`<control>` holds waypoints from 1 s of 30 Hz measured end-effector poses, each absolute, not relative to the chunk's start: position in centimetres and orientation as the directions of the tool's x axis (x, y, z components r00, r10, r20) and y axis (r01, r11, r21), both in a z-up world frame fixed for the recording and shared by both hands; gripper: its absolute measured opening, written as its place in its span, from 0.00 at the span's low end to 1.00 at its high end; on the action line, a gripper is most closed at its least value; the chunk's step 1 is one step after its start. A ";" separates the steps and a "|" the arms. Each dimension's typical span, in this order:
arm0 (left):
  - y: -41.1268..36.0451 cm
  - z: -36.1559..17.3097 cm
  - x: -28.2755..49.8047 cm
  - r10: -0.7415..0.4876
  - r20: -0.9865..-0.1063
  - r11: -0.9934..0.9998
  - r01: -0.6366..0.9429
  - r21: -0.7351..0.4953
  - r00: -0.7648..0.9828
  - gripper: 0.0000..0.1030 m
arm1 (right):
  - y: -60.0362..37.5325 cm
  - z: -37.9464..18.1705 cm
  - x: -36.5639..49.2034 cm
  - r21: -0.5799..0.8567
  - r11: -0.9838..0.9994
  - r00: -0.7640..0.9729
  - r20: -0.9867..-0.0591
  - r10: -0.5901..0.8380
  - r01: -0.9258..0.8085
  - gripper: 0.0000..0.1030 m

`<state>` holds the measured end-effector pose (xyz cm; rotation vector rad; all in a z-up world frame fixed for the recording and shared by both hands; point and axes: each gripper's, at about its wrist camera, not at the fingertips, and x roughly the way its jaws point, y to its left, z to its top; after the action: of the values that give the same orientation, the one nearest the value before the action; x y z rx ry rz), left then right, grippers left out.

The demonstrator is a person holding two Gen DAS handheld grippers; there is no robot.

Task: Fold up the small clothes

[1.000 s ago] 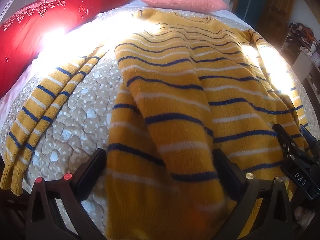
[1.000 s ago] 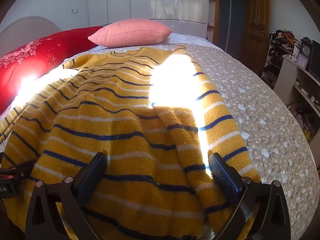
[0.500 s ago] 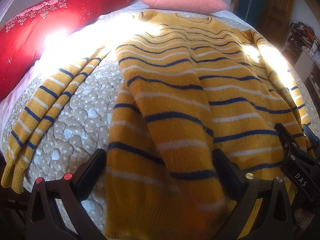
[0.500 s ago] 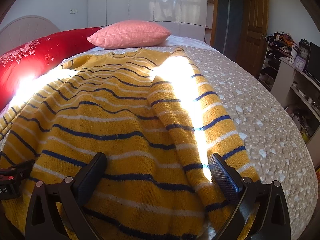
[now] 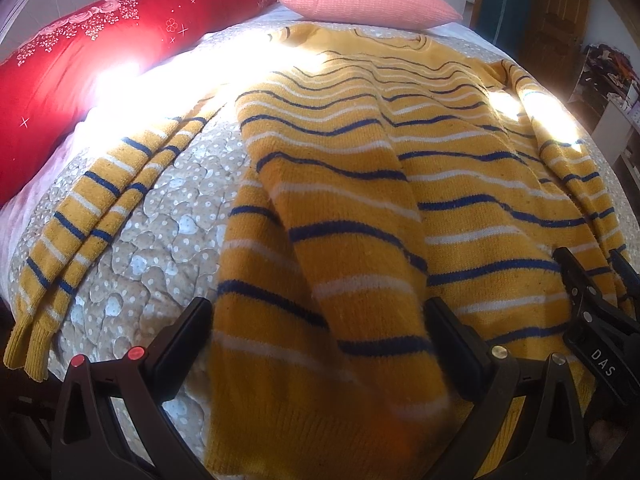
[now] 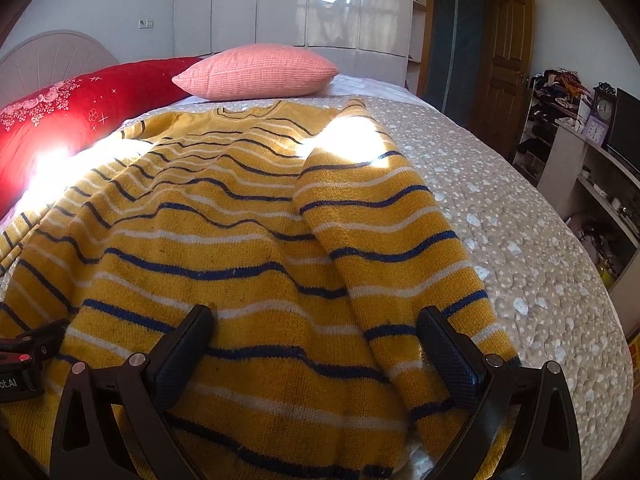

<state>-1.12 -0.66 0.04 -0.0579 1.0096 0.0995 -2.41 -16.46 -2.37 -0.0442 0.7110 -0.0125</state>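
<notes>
I am at the foot end of the bed (image 6: 520,216), and the yellow striped sweater (image 5: 400,184) lies spread on the bed with its neck up by the pink pillow (image 6: 256,72). My left gripper (image 5: 320,344) sits over the bottom hem on the side away from the door, and its jaws are spread wide with the knit between them, not pinching it. My right gripper (image 6: 316,344) sits over the hem on the side nearer the door, and its jaws are spread wide too, with nothing held. One sleeve (image 5: 92,216) lies out flat on the bedspread, far from the pink pillow and next to the red pillow (image 5: 92,56). The other sleeve (image 6: 384,240) is folded in on top of the sweater's body. I think I am about to grab the hem with both grippers and fold it up toward the pink pillow. It could go wrong if I pinch only the top layer, because then the back would stay behind and bunch up. The folded sleeve could slide off when I lift, since it just lies loose on top. The bright sun patch near the red pillow hides some of the knit, so I could miss a wrinkle there.
</notes>
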 end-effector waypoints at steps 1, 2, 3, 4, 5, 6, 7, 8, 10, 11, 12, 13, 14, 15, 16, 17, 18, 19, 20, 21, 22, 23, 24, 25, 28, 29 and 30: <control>-0.7 0.0 -1.2 0.057 -0.847 0.994 -0.110 -0.002 0.529 1.00 | -16.5 -2.4 -2.4 -0.046 0.999 0.758 -0.652 -0.027 -0.003 1.00; -0.7 0.0 -1.2 0.058 -0.847 0.994 -0.111 -0.001 0.529 1.00 | -16.4 -2.4 -2.4 -0.046 0.999 0.758 -0.651 -0.028 -0.002 1.00; -0.7 0.0 -1.2 0.058 -0.847 0.994 -0.112 -0.002 0.529 1.00 | -16.4 -2.4 -2.4 -0.046 0.999 0.758 -0.651 -0.028 -0.002 1.00; -0.7 0.0 -1.2 0.058 -0.847 0.994 -0.112 -0.002 0.529 1.00 | -16.4 -2.4 -2.4 -0.046 0.999 0.759 -0.651 -0.028 -0.002 1.00; -0.7 0.0 -1.2 0.058 -0.847 0.994 -0.112 -0.002 0.529 1.00 | -16.4 -2.4 -2.4 -0.047 0.999 0.759 -0.651 -0.029 -0.002 1.00; -0.7 0.0 -1.2 0.058 -0.847 0.994 -0.111 -0.002 0.529 1.00 | -16.4 -2.4 -2.5 -0.048 0.999 0.759 -0.651 -0.031 -0.001 1.00; -0.7 0.0 -1.2 0.058 -0.847 0.994 -0.112 -0.002 0.529 1.00 | -16.4 -2.4 -2.5 -0.049 0.999 0.759 -0.650 -0.032 -0.001 1.00; -0.7 0.0 -1.2 0.058 -0.847 0.994 -0.111 -0.001 0.529 1.00 | -16.4 -2.4 -2.5 -0.050 0.999 0.759 -0.650 -0.032 -0.001 1.00; -0.7 0.0 -1.2 0.058 -0.846 0.994 -0.111 -0.001 0.530 1.00 | -16.4 -2.4 -2.5 -0.051 0.999 0.759 -0.650 -0.033 0.000 1.00; -0.7 0.0 -1.2 0.058 -0.846 0.994 -0.111 -0.002 0.530 1.00 | -16.4 -2.4 -2.5 -0.051 0.999 0.759 -0.650 -0.033 0.000 1.00; -0.7 0.0 -1.2 0.058 -0.846 0.994 -0.111 -0.002 0.530 1.00 | -16.3 -2.4 -2.5 -0.051 0.999 0.760 -0.649 -0.033 0.000 1.00; -0.7 0.0 -1.2 0.058 -0.845 0.994 -0.111 -0.002 0.531 1.00 | -16.3 -2.4 -2.5 -0.052 0.999 0.759 -0.650 -0.034 0.000 1.00; -0.7 0.1 -1.2 0.058 -0.844 0.994 -0.111 -0.002 0.533 1.00 | -16.4 -2.4 -2.5 -0.053 0.999 0.759 -0.650 -0.035 0.000 1.00; -0.6 0.0 -1.3 0.057 -0.844 0.994 -0.110 -0.002 0.534 1.00 | -16.3 -2.4 -2.5 -0.054 0.999 0.760 -0.649 -0.036 0.002 1.00; -0.6 0.0 -1.3 0.056 -0.843 0.994 -0.110 -0.003 0.535 1.00 | -16.4 -2.4 -2.5 -0.054 0.999 0.760 -0.648 -0.037 0.002 1.00; -0.6 0.0 -1.3 0.056 -0.843 0.994 -0.110 -0.003 0.534 1.00 | -16.4 -2.4 -2.5 -0.055 0.998 0.761 -0.648 -0.038 0.002 1.00; -0.6 0.0 -1.3 0.057 -0.843 0.994 -0.110 -0.003 0.534 1.00 | -16.4 -2.4 -2.5 -0.055 0.998 0.761 -0.648 -0.038 0.003 1.00; -0.7 0.0 -1.3 0.057 -0.843 0.994 -0.110 -0.003 0.534 1.00 | -16.4 -2.4 -2.5 -0.056 0.998 0.761 -0.648 -0.039 0.003 1.00; -0.7 0.0 -1.3 0.057 -0.844 0.994 -0.111 -0.003 0.534 1.00 | -16.3 -2.4 -2.6 -0.058 0.998 0.762 -0.647 -0.041 0.004 1.00; -0.7 0.0 -1.3 0.057 -0.844 0.994 -0.111 -0.003 0.534 1.00 | -16.3 -2.4 -2.7 -0.059 0.998 0.763 -0.645 -0.043 0.006 1.00; -0.7 0.0 -1.3 0.057 -0.843 0.994 -0.112 -0.003 0.534 1.00 | -16.3 -2.4 -2.7 -0.061 0.998 0.763 -0.645 -0.045 0.007 1.00; -0.7 0.1 -1.3 0.057 -0.843 0.994 -0.112 -0.004 0.535 1.00 | -16.3 -2.4 -2.7 -0.062 0.998 0.763 -0.644 -0.046 0.008 1.00; -0.7 0.1 -1.4 0.057 -0.842 0.994 -0.113 -0.005 0.536 1.00 | -16.2 -2.4 -2.7 -0.064 0.998 0.764 -0.644 -0.048 0.010 1.00; -0.6 0.1 -1.4 0.056 -0.841 0.993 -0.114 -0.007 0.538 1.00 | -16.2 -2.4 -2.7 -0.066 0.998 0.764 -0.643 -0.050 0.010 1.00; -0.6 0.1 -1.5 0.054 -0.835 0.994 -0.112 -0.009 0.547 1.00 | -16.1 -2.4 -2.8 -0.071 0.997 0.764 -0.643 -0.055 0.012 1.00; -0.6 0.1 -1.6 0.052 -0.834 0.994 -0.112 -0.011 0.549 1.00 | -16.1 -2.4 -2.7 -0.073 0.997 0.763 -0.644 -0.058 0.014 1.00; -0.6 0.1 -1.6 0.051 -0.834 0.994 -0.111 -0.012 0.550 1.00 | -16.0 -2.4 -2.7 -0.076 0.997 0.763 -0.644 -0.060 0.015 1.00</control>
<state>-1.58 -0.62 0.07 -0.0661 0.9842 0.0957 -2.73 -16.05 -2.40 -0.0677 0.7019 -0.0407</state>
